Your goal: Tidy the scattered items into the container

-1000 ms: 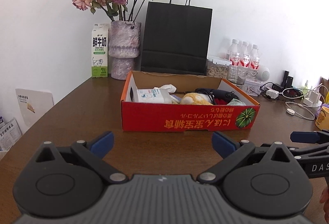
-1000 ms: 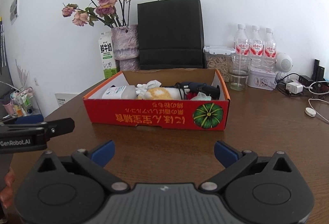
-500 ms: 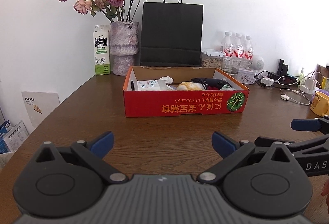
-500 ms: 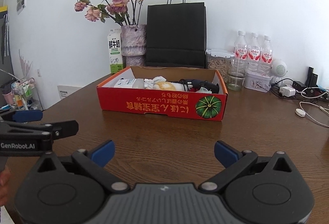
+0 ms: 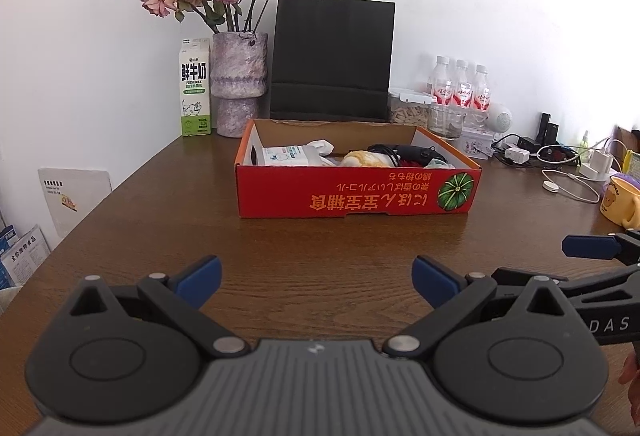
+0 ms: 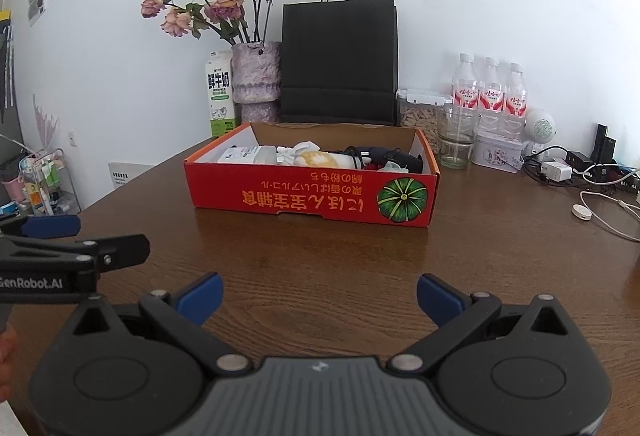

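**Both claws empty, box filled**

Bench (image 5: 120, 220) spans beneath both claws. Red box (image 5: 356, 192), well ahead of left claw (image 5: 316, 276) and right claw (image 6: 320, 294), holds the gathered items (image 5: 292, 155). Both claws gape wide, gripping nothing.

Both the left gripper (image 5: 316, 278) and the right gripper (image 6: 320, 294) are matte black with ribbed grey housings, silver screws and blue-padded fingers (image 5: 200, 274).
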Motion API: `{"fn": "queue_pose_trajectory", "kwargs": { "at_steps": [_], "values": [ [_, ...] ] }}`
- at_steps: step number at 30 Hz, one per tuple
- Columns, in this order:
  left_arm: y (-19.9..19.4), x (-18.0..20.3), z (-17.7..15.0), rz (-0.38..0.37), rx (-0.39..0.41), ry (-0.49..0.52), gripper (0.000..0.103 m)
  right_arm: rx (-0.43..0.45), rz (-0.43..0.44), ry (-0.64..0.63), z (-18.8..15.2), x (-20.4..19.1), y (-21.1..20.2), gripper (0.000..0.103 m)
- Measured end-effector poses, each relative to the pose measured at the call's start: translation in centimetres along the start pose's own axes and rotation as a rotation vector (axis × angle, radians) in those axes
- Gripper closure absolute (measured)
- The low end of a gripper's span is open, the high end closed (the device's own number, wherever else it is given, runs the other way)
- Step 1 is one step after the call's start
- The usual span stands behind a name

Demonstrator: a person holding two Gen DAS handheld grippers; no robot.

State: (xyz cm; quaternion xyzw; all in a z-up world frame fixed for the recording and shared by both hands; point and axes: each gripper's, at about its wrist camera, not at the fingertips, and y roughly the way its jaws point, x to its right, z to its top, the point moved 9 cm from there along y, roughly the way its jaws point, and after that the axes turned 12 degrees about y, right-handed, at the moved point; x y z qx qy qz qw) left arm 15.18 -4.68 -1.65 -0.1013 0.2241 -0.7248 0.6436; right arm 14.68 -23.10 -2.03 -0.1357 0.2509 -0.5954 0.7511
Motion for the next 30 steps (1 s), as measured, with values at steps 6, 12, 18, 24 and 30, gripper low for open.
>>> {"fn": "queue_pose_trajectory", "kwargs": {
  "at_steps": [6, 12, 18, 24, 30],
  "values": [
    [0.28, 0.11, -0.22, -0.013, -0.008, -0.005, 0.0, -0.014, -0.005, 0.0, -0.33, -0.05, 0.47, 0.0],
    [0.58, 0.18, -0.45, -0.024, -0.016, -0.013, 0.0, -0.017, -0.01, 0.001, -0.34, 0.09, 0.67, 0.0],
    [0.62, 0.27, -0.48, -0.023, -0.017, -0.01, 0.0, -0.017, -0.011, 0.004, -0.37, 0.21, 0.74, 0.0],
    [0.7, 0.21, -0.49, -0.023, -0.018, -0.01, 0.0, -0.018, -0.013, 0.003, -0.33, 0.26, 0.83, 0.0],
    [0.86, 0.39, -0.55, -0.073, -0.012, -0.031, 0.0, -0.02, -0.019, 0.006, -0.34, 0.43, 0.97, 0.0]
  ]
}}
